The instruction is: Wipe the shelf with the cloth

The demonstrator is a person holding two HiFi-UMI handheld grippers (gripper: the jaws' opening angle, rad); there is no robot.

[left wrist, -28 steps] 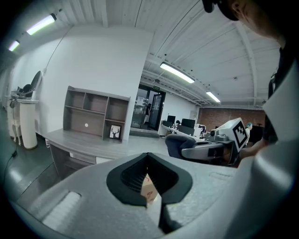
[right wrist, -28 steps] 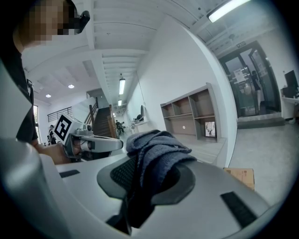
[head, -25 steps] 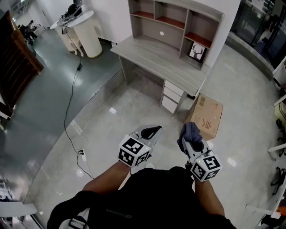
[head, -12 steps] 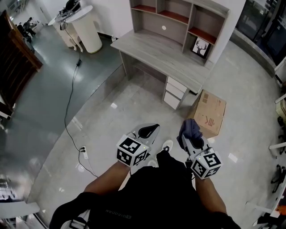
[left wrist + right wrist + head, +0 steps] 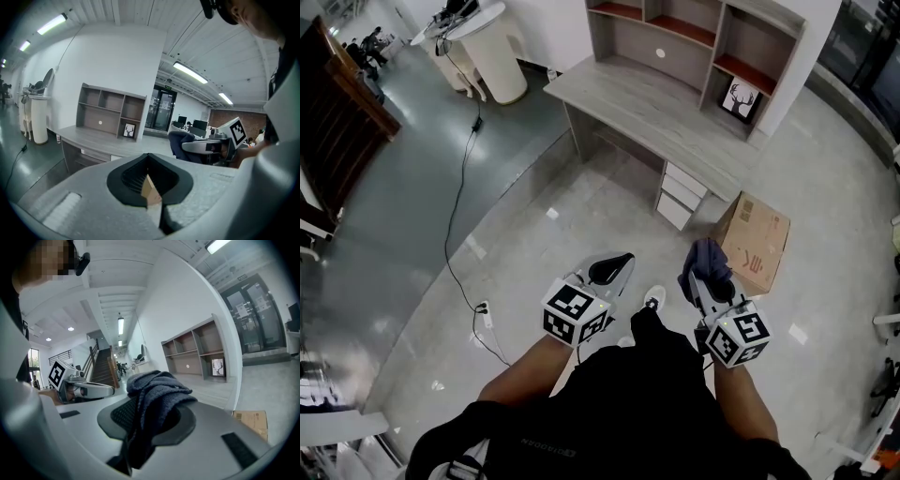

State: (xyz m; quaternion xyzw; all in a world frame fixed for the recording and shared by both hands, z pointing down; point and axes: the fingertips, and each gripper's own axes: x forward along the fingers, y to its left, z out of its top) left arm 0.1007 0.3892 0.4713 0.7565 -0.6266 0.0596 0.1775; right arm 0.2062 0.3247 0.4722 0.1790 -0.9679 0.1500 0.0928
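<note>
Cloth (image 5: 157,391) is up off the floor, bunched dark and blue-grey between the jaws of the right gripper (image 5: 704,278), and those jaws are clamped tight on it, folds spilling over the top of the pads. The right gripper view shows the fabric filling the whole gap.

Over on the left gripper (image 5: 613,270), the jaws are pressed together and carry nothing; only a sliver of brown box shows through the opening between the pads.

Both grippers are held out side by side at waist height, well apart from the shelf (image 5: 709,36). That shelf stands along the back edge of the desk (image 5: 649,111), against the white wall, and a framed picture (image 5: 741,97) leans in its lower right compartment. Drawers (image 5: 680,198) sit under the desk's right end, and the box (image 5: 756,240) lies on the floor (image 5: 534,253) just beside that end. A black cable (image 5: 456,199) snakes across the floor on the left. One white shoe (image 5: 652,299) shows between the two grippers.
</note>
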